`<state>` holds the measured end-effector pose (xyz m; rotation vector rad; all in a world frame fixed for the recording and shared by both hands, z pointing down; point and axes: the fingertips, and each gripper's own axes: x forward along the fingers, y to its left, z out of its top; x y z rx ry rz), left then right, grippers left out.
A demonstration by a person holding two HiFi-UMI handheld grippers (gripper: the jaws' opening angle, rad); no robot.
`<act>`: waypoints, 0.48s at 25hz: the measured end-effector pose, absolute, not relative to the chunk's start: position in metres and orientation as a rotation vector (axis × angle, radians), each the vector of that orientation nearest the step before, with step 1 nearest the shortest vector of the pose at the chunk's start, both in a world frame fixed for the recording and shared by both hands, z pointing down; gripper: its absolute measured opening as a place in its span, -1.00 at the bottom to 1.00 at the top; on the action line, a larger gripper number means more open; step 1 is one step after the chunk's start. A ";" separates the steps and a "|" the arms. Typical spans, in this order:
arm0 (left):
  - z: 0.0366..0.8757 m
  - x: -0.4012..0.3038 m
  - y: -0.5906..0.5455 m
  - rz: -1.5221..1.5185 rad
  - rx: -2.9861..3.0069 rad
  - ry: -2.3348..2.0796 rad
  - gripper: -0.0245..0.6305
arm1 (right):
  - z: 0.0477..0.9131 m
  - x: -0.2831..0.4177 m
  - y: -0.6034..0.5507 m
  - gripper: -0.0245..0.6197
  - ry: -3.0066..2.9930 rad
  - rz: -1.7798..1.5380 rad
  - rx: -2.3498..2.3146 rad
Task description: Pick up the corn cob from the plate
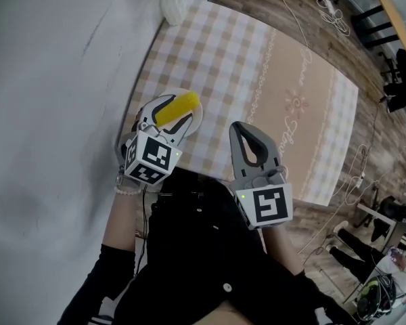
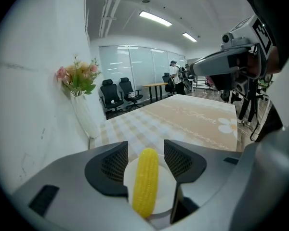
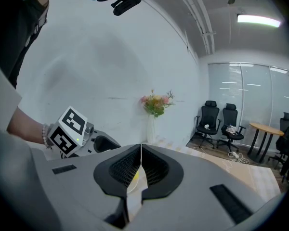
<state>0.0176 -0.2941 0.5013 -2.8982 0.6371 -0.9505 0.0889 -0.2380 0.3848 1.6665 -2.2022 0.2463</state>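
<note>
A yellow corn cob lies on a small white plate near the checked cloth's near left corner. My left gripper is open and straddles the cob, one jaw on each side. In the left gripper view the corn cob lies lengthwise between the jaws of that gripper, with a little gap at each pad, and the plate shows beneath. My right gripper hangs to the right of the plate, shut with nothing in it. The right gripper view confirms its jaws are pressed together.
A white vase with flowers stands at the cloth's far left corner, against the white wall. The beige tablecloth spreads to the right of the plate. Beyond the table are a wooden floor, cables and office chairs.
</note>
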 end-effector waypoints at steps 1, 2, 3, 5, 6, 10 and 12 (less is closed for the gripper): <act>0.506 0.017 -0.295 -0.970 -2.894 0.628 -0.22 | 0.385 0.089 -0.238 -0.79 -2.201 0.247 1.665; 0.512 0.016 -0.296 -0.991 -2.881 0.619 -0.21 | 0.386 0.088 -0.239 -0.79 -2.201 0.246 1.664; 0.517 0.016 -0.297 -1.014 -2.861 0.609 -0.20 | 0.386 0.088 -0.239 -0.79 -2.201 0.248 1.664; 0.526 0.015 -0.298 -1.049 -2.823 0.592 -0.19 | 0.387 0.089 -0.238 -0.79 -2.197 0.254 1.667; 0.530 0.015 -0.299 -1.061 -2.822 0.586 -0.19 | 0.388 0.089 -0.238 -0.79 -2.194 0.257 1.669; 0.547 0.015 -0.299 -1.106 -2.877 0.571 -0.17 | 0.389 0.093 -0.237 -0.79 -2.182 0.267 1.681; 0.555 0.014 -0.299 -1.123 -2.894 0.574 -0.16 | 0.390 0.094 -0.236 -0.79 -2.175 0.273 1.687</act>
